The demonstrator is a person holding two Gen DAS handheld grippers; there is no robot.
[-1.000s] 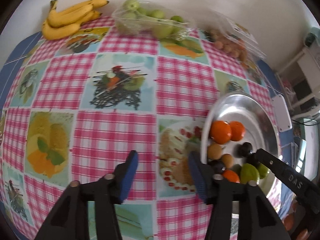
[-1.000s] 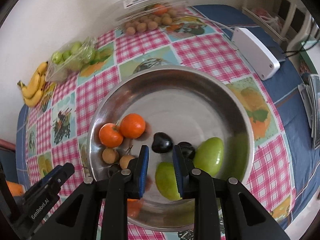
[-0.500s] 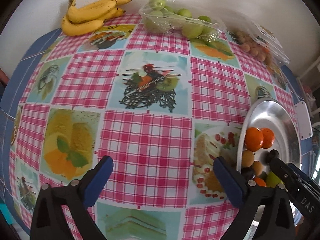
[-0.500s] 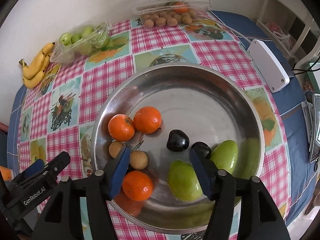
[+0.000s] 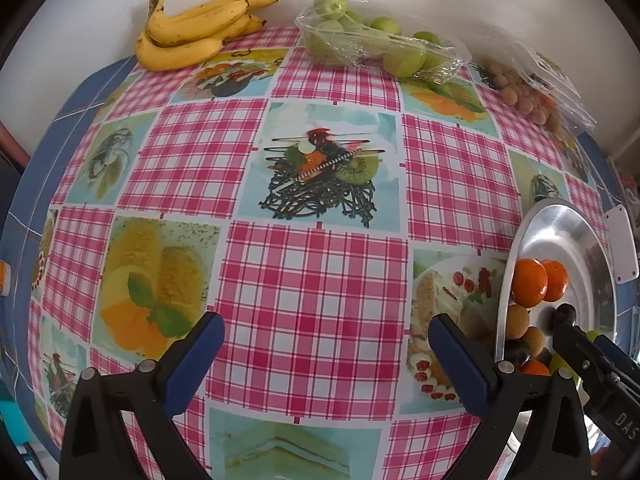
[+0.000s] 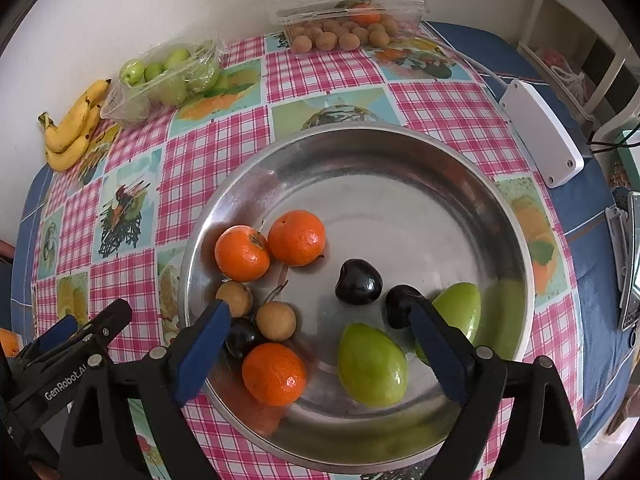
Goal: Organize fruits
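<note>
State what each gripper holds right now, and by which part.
Nothing is held. The left gripper is open over bare checked tablecloth; the right gripper, jaws just opening, hangs empty above the round metal tray.

I see a pink-checked worktop cloth (image 5: 312, 288), yellow bananas (image 5: 192, 32), a silver tray (image 6: 400, 184), orange mandarins (image 6: 296, 238), and green mangoes (image 6: 372, 364).

A plain off-white wall (image 6: 120, 12) runs behind the counter (image 5: 312, 264), which wears a glossy cloth of pink-and-white check squares alternating with printed food pictures. Beneath it a blue cloth (image 6: 592, 240) shows along the edges. Soft daylight falls evenly, without hard shadows. On the blue edge lies a white box (image 6: 540, 132) with a white cable leading from it. Beyond that corner stands white slatted furniture (image 6: 580, 48), too distorted by the lens to identify further.
</note>
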